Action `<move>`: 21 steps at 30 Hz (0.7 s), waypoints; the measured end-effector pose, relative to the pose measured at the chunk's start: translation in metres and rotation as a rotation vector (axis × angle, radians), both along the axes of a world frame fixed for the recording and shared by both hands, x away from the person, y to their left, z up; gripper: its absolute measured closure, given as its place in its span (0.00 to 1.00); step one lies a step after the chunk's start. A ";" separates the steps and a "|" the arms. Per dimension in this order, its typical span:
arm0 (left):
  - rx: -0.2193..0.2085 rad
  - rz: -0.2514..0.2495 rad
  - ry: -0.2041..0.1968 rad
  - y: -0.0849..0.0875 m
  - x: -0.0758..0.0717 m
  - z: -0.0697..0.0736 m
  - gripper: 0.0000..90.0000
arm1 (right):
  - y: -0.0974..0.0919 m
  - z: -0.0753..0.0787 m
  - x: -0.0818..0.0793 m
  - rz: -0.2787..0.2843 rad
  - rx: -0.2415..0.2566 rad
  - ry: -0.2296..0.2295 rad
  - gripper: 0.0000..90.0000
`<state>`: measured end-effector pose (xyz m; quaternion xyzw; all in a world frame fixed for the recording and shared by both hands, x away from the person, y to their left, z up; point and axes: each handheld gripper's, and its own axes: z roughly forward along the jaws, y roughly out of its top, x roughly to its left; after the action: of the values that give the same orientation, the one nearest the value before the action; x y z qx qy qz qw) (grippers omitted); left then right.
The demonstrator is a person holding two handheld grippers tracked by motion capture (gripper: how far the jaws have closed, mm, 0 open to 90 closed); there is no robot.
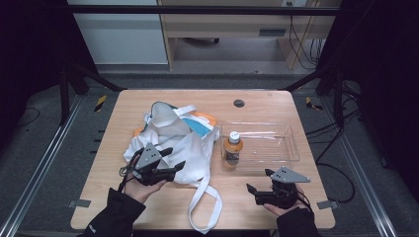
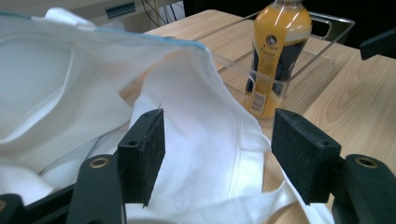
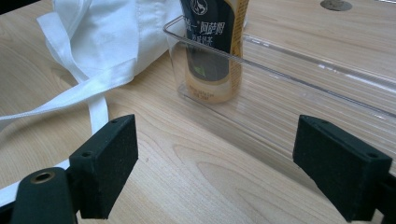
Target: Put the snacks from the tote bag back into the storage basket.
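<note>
Right gripper [image 1: 258,181] sits near the table's [image 1: 163,207] front edge, jaws wide apart with nothing between them, aimed at the bottle. Left gripper [image 1: 174,158] hovers over the white cloth bag [image 1: 173,136], jaws spread, fabric beneath them ungripped. Farther back, the orange drink bottle [image 1: 232,148] stands upright in the left end of the clear tray [image 1: 276,143], just beside the bag.

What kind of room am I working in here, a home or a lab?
Most likely a lab recording bay: the wooden table stands inside a dark metal frame, hazard tape marks the floor, and loose cables hang by a desk behind.
</note>
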<state>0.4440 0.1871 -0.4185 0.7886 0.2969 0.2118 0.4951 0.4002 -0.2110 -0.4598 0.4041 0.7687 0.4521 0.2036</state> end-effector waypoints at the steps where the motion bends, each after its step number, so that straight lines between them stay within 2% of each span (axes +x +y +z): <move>1: 0.001 0.001 0.003 0.002 -0.001 -0.001 0.38 | 0.000 0.000 0.000 0.000 0.000 0.000 0.16; 17: 0.015 0.058 0.044 0.037 -0.018 -0.022 0.35 | 0.000 -0.001 -0.001 0.000 -0.004 0.002 0.16; 21: 0.005 0.079 0.048 0.046 -0.020 -0.024 0.35 | 0.001 -0.001 -0.001 0.002 -0.006 0.003 0.16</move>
<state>0.4241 0.2327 -0.4429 0.7825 0.3389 0.2129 0.4770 0.3996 -0.2105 -0.4607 0.4034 0.7707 0.4494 0.2032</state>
